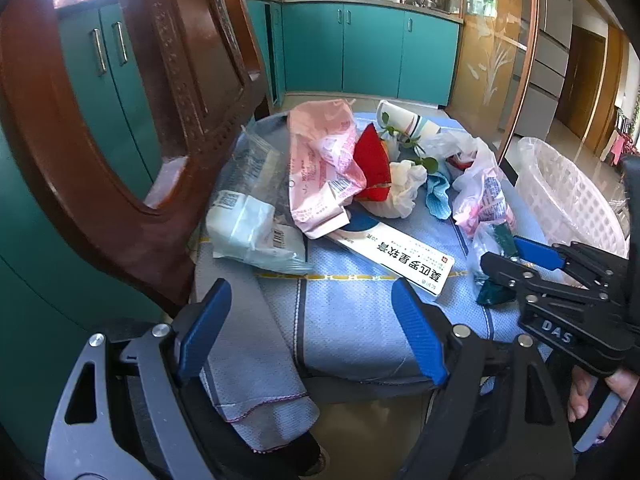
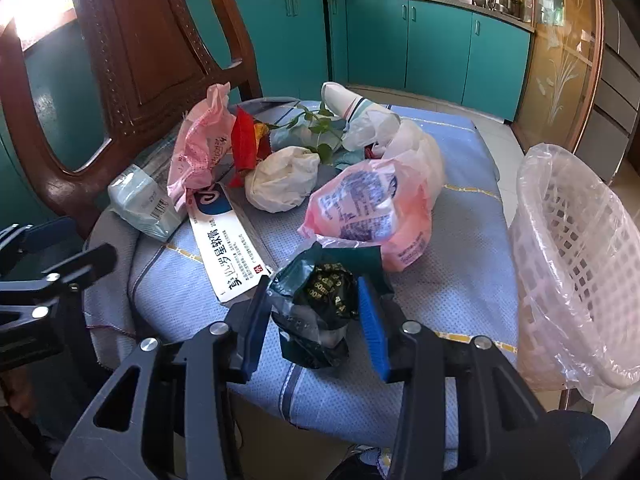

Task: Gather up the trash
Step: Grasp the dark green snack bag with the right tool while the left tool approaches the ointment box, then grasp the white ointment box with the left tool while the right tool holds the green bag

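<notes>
While almost all of the litter lies uncollected on the blue cloth [image 2: 452,280] over the chair seat, the right hand-held gripper [image 2: 316,316] sits at the near edge with a crumpled dark green wrapper [image 2: 320,304] between its blue pads. The pads look close against the wrapper's sides, though whether they are pressing it or only bracketing it I cannot tell from this angle. Seen from the left wrist camera, the left hand-held gripper [image 1: 316,336] hovers over the bare front of the cloth with its fingers spread wide and nothing between them.

Just beyond the right hand-held gripper, to its left, lies a long white ointment box [image 2: 228,240], and straight ahead a pink printed plastic bag [image 2: 372,212] touches the green wrapper. Further out sit a balled white bag [image 2: 284,180], a pale tissue pack [image 2: 140,200], a pink wrapper [image 2: 200,148], a red wrapper [image 2: 244,140], a leafy green sprig [image 2: 316,128] and a tipped paper cup [image 2: 344,100].

Off to the right of the right hand-held gripper stands the white lattice waste basket [image 2: 580,260] with its clear liner; what shows of its inside looks empty. By my reckoning the job is barely begun: one piece is at the point of pickup, and every other piece remains to be carried across.
</notes>
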